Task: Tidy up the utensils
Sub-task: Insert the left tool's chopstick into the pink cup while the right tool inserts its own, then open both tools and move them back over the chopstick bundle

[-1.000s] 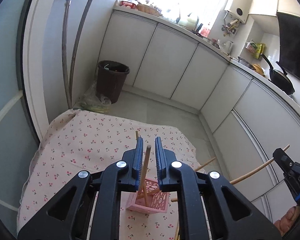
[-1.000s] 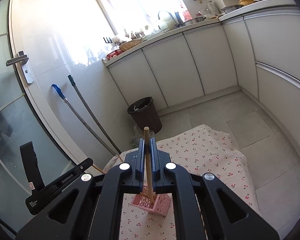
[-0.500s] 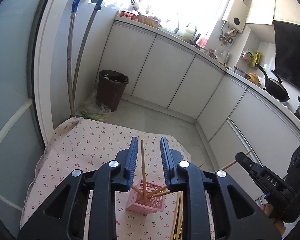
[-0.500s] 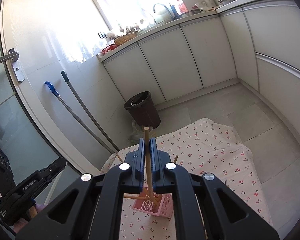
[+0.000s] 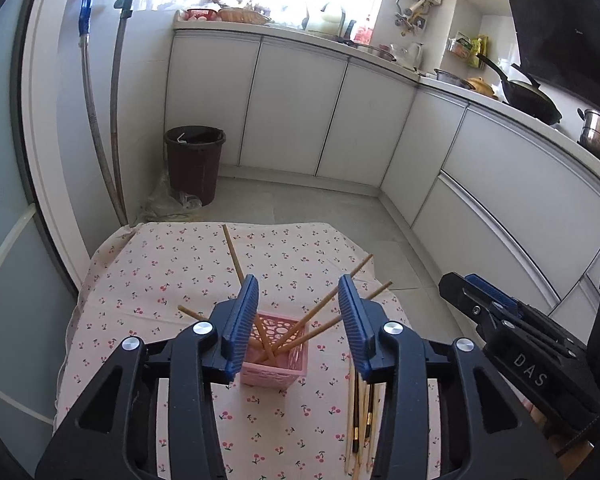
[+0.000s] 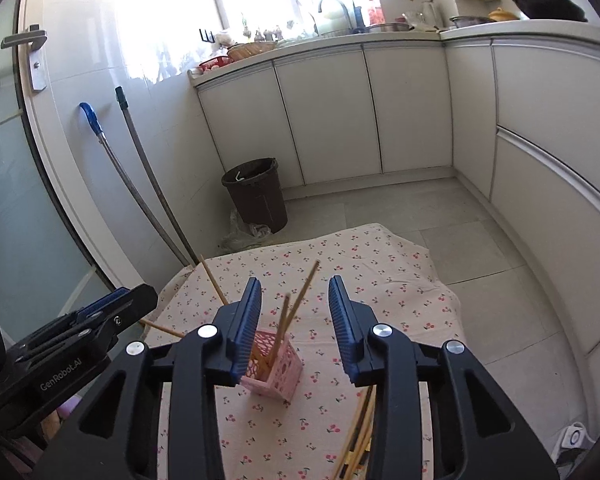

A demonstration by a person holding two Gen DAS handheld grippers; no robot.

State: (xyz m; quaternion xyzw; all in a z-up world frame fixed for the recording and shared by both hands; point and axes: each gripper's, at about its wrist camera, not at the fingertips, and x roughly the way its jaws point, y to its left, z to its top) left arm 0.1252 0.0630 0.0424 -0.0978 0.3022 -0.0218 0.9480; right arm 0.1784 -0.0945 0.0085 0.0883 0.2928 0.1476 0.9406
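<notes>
left tongs (image 5: 298,322) angled down, parted, right tongs (image 6: 294,322) likewise

Five chopsticks (image 5: 296,328) in one pink basket (image 5: 276,372); two mop handles (image 5: 116,112); one bin (image 5: 194,164).

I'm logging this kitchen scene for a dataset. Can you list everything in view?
basket: one, pink, middle of the table
chopsticks in basket: several, tan, leaning outward
loose chopsticks: a bundle, pale, lying right of the basket
tablecloth: one, cherry print, over the table
bin: one, brown, on the floor by the cabinets
poles: two, leaning on the wall
wok: one, black, on the counter
left gripper: black, blue pads, open
right gripper: same, open
</notes>
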